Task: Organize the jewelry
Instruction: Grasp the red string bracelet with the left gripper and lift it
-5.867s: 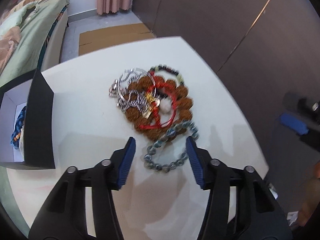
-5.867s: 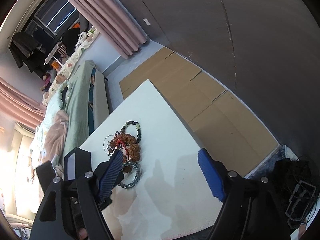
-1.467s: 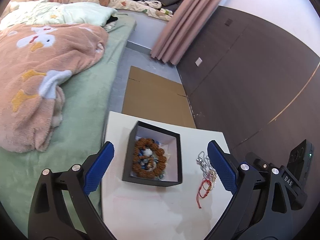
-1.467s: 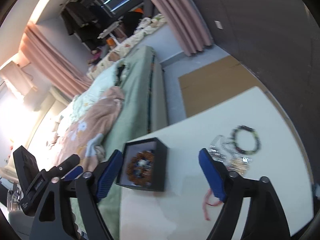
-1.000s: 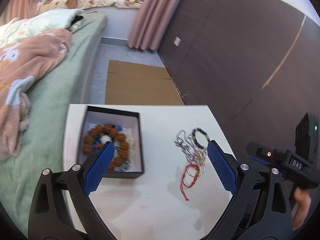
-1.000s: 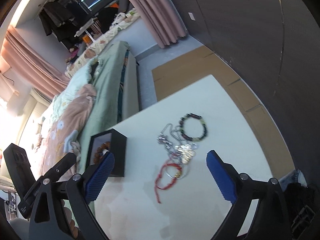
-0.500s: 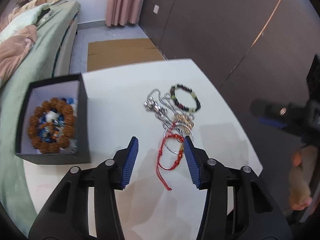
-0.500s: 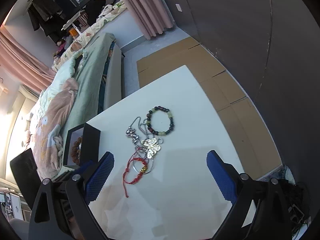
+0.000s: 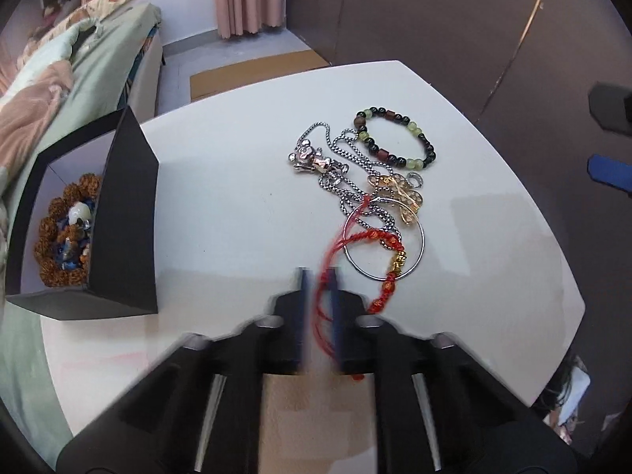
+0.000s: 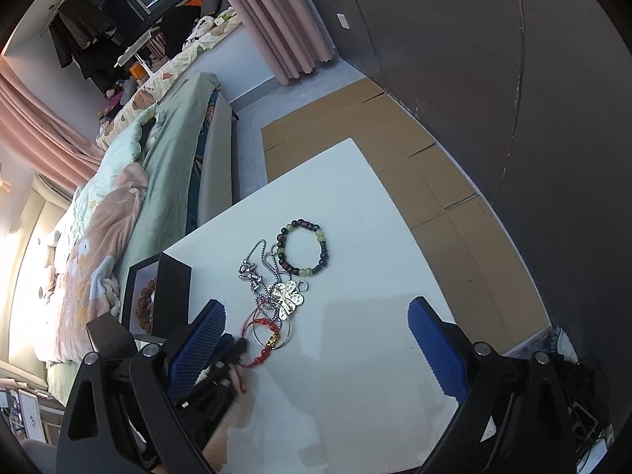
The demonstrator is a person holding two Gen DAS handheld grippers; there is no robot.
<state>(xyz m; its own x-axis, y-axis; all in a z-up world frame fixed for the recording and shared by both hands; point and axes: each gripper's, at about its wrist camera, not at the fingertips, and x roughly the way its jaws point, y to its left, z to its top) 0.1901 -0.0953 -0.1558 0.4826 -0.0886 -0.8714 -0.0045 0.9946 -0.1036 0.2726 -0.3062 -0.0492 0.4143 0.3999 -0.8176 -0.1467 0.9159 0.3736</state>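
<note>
On a white table [image 9: 237, 181], black box [image 9: 126, 213] at its left edge holding brown beads [image 9: 59, 237], right gripper [image 10: 316, 339] spread wide above, left gripper [image 9: 318, 276] nearly closed around red cord bracelet [image 9: 371, 237] beside tangled chains [image 9: 347, 181].

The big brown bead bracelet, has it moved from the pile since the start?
Yes. It now lies inside the black box at the table's left edge, the brown bead bracelet.

The left gripper [image 9: 318, 276] descended from above the black box [image 9: 126, 213] to the table [image 9: 237, 197] and narrowed its jaws around the red cord bracelet [image 9: 367, 237]; the brown bead bracelet [image 9: 59, 233] was moved into the box
</note>
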